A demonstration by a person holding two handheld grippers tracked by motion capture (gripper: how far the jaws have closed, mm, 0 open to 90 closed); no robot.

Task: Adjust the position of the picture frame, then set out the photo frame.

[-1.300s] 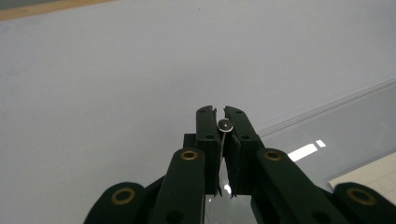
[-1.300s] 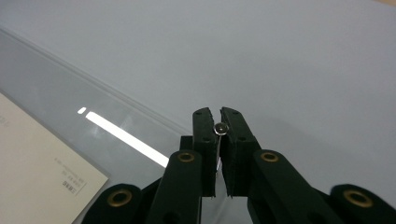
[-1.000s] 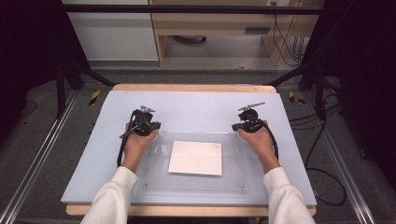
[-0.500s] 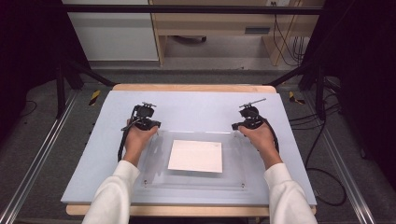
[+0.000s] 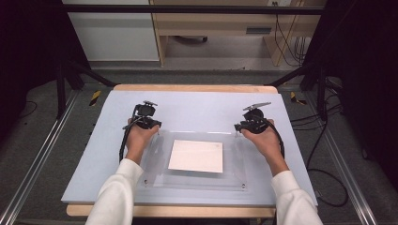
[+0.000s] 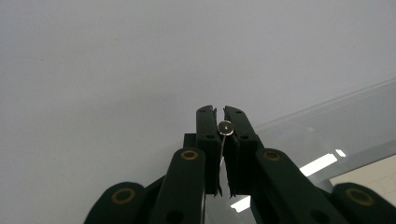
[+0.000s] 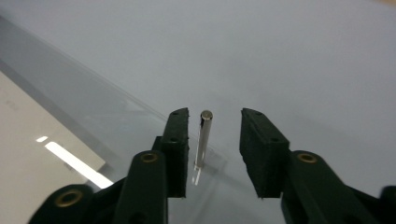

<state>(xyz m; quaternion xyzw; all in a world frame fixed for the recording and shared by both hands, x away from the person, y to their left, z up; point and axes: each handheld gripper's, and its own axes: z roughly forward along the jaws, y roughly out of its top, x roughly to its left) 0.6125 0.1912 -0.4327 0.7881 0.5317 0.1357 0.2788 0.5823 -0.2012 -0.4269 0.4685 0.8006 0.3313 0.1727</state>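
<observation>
A clear acrylic plate [image 5: 234, 161] lies on the pale blue board [image 5: 202, 105] with a white paper sheet [image 5: 196, 156] under it. At the plate's far left corner my left gripper [image 5: 151, 124] is shut on a small metal pin [image 6: 225, 126], whose round head shows between the jaw tips [image 6: 219, 113]. My right gripper [image 5: 240, 127] is at the far right corner. In the right gripper view it stands open [image 7: 215, 116] around an upright metal pin [image 7: 204, 137]. That pin is close to the left jaw and apart from the right one.
Two more small fasteners sit in the plate's near corners [image 5: 243, 186]. The board rests on a wooden table [image 5: 197, 88] inside a metal frame. Cables [image 5: 324, 183] lie on the floor to the right, and a cabinet stands beyond the table.
Both hands have edged slightly away from the person. The plate and paper have stayed where they were.
</observation>
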